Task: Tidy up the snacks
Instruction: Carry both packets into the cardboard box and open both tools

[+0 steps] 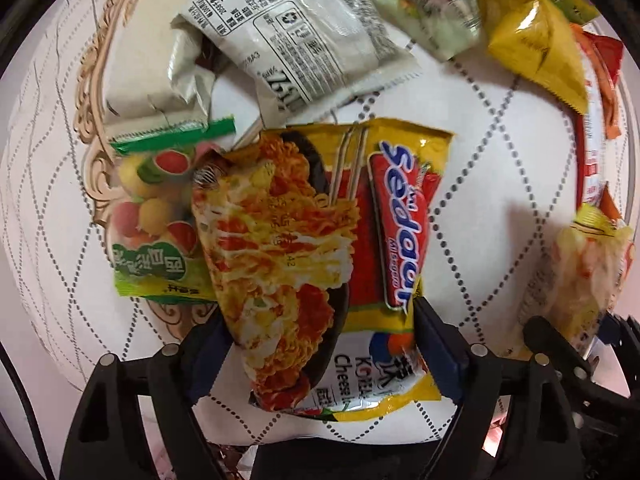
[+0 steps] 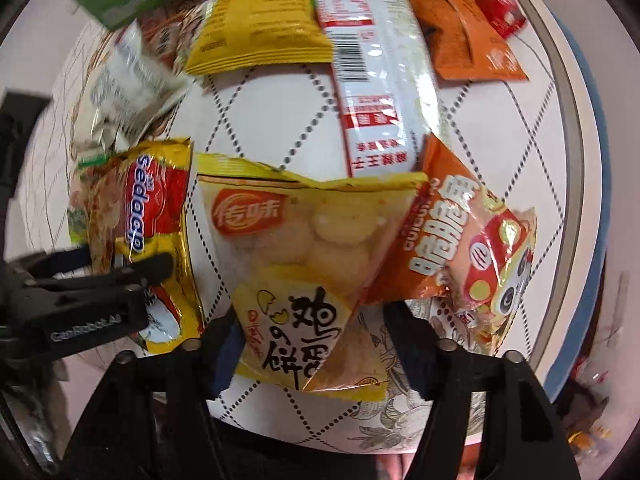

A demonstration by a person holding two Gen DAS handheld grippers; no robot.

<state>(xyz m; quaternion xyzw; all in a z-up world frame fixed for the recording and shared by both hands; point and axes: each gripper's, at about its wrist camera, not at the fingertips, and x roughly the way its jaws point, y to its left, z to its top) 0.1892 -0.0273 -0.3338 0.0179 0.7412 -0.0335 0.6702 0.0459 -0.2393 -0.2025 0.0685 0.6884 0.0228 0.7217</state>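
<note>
Seen from above, straight down along two hand-held grippers over a white table [image 1: 500,152] with a dotted diamond pattern, strewn with snack packets.

Left gripper [image 1: 320,344]: jaws on either side of a yellow noodle packet [image 1: 312,240] with red lettering and a picture of cheesy noodles. Dark fingers [image 1: 436,340] at both long edges of the packet, seemingly touching; firm clamping or mere contact: cannot tell. Packet lying flat on the table, partly over a green fruit-candy bag [image 1: 156,216] at its left. Above these, two pale grey packets [image 1: 304,40] with printed labels, overlapping. Toward the top right, a yellow bag [image 1: 536,48]; beyond it, a long white and red packet [image 1: 596,152] along the table's edge.

Right gripper [image 2: 312,340]: jaws parted, straddling the lower end of a yellow egg-biscuit bag [image 2: 292,264] with a clear window showing pale round biscuits. Fingers [image 2: 224,340] beside the bag's edges, not visibly squeezing it. Bag flat on the table, its right corner tucked under an orange crisp packet [image 2: 460,248]. Above, the white and red packet [image 2: 372,80], barcode upward, flanked by a yellow bag [image 2: 260,28] and an orange bag [image 2: 468,36].

Noodle packet [image 2: 156,232] just left of the biscuit bag, with the other gripper [image 2: 92,288] on it.
</note>
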